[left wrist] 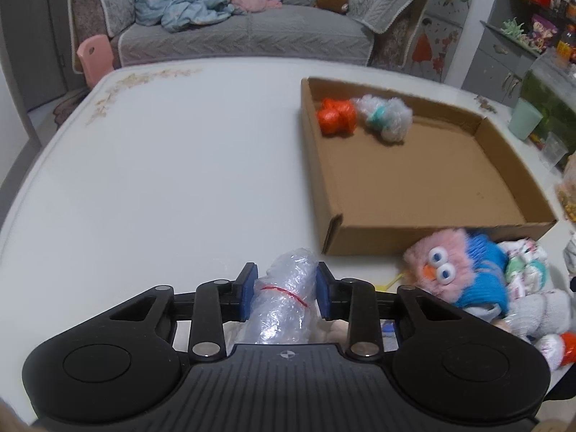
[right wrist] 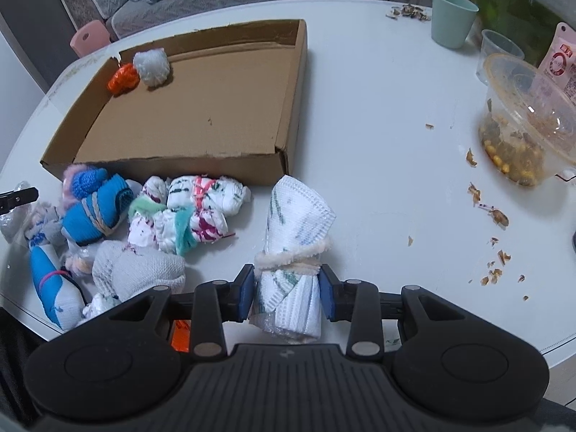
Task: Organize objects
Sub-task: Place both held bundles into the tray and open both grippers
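My left gripper (left wrist: 286, 289) is shut on a clear bubble-wrap roll (left wrist: 282, 300) tied with a red thread, above the white table. My right gripper (right wrist: 286, 289) is shut on a rolled white waffle cloth (right wrist: 295, 244) bound with a fuzzy band. A shallow cardboard box (left wrist: 414, 180) holds an orange bundle (left wrist: 336, 116) and a white fluffy bundle (left wrist: 387, 117) in its far corner; the box also shows in the right wrist view (right wrist: 201, 108). A pile of rolled cloths and socks (right wrist: 144, 223) lies before the box, including a pink and blue plush toy (left wrist: 457, 270).
A green cup (right wrist: 453, 18), a clear plastic cup (right wrist: 498, 54) and a plastic bowl with food (right wrist: 522, 133) stand at the table's right. Crumbs (right wrist: 493, 237) lie scattered there. A grey sofa (left wrist: 244, 18) and a pink chair (left wrist: 95, 57) stand beyond the table.
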A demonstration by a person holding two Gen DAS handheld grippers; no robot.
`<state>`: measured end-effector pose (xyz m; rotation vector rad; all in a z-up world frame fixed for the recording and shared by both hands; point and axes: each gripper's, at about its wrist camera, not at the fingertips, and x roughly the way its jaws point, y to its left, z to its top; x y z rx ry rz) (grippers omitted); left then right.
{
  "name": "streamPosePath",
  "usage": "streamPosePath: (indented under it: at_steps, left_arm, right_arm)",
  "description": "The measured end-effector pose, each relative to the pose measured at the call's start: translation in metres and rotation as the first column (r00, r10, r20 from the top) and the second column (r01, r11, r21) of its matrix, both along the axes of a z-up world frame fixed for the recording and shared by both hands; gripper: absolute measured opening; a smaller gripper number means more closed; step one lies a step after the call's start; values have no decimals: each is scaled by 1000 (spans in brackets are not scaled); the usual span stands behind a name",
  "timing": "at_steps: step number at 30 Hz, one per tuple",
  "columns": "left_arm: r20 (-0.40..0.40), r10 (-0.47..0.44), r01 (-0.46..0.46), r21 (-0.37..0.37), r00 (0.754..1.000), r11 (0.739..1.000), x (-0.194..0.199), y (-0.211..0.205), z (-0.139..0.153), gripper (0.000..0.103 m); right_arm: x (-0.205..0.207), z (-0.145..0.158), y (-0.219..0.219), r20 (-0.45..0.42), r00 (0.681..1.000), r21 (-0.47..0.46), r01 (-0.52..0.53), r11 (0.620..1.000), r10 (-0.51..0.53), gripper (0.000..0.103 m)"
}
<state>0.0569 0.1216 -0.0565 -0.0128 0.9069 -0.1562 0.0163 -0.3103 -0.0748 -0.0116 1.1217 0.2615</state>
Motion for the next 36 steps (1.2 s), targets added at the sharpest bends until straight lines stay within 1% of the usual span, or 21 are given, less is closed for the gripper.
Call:
streamPosePath:
  at_steps: [4, 8, 11, 13, 14, 16, 19, 21, 24, 27, 32, 34, 36]
  left_arm:
    - [43, -7, 7, 0, 999, 1000, 4, -4, 26, 37]
    - [105, -20, 20, -4, 994, 1000, 22, -19, 58, 36]
    - [149, -47, 47, 3, 988, 999, 42, -41, 77, 36]
    - [172, -65, 63, 17, 983, 998, 57, -59, 85, 36]
    - [181, -72, 69, 25, 981, 997, 65, -69, 86, 36]
    - [186, -77, 74, 23, 979, 997, 81, -84, 84, 36]
    - [174, -66, 63, 19, 983, 998, 102, -103, 68, 36]
    - [162, -60, 57, 19, 985, 998, 114, -112, 54, 36]
    - [146, -22, 22, 7, 989, 1000, 125, -115, 30, 36]
    - [133, 26, -27, 4, 991, 1000, 134, -110, 10, 36]
    - [139, 65, -67, 9, 988, 998, 138, -104, -5, 37]
    - [145, 74, -78, 18, 987, 997, 138, -101, -8, 37]
    - [153, 84, -87, 10, 985, 996, 139, -99, -11, 37]
  right_arm:
    - [7, 24, -4, 55, 998, 32, 7, 999, -9, 33]
    - [29, 56, 6, 146, 989, 85, -29, 996, 16, 33]
    - [53, 79, 24, 229, 971, 119, -96, 988, 67, 33]
    - [72, 93, 41, 273, 956, 148, -153, 977, 108, 33]
    - [83, 99, 52, 293, 947, 171, -189, 967, 133, 33]
    - [100, 101, 71, 318, 931, 219, -256, 942, 179, 33]
    - [129, 91, 106, 317, 915, 261, -337, 905, 249, 33]
    - [150, 72, 126, 276, 921, 289, -352, 891, 274, 33]
    - [168, 45, 147, 217, 926, 302, -364, 881, 309, 33]
    - [176, 27, 164, 173, 920, 271, -388, 881, 352, 33]
    - [189, 12, 180, 132, 915, 265, -403, 876, 381, 33]
    - [188, 12, 180, 124, 913, 265, -409, 873, 390, 33]
    - [189, 7, 180, 114, 913, 277, -409, 869, 393, 33]
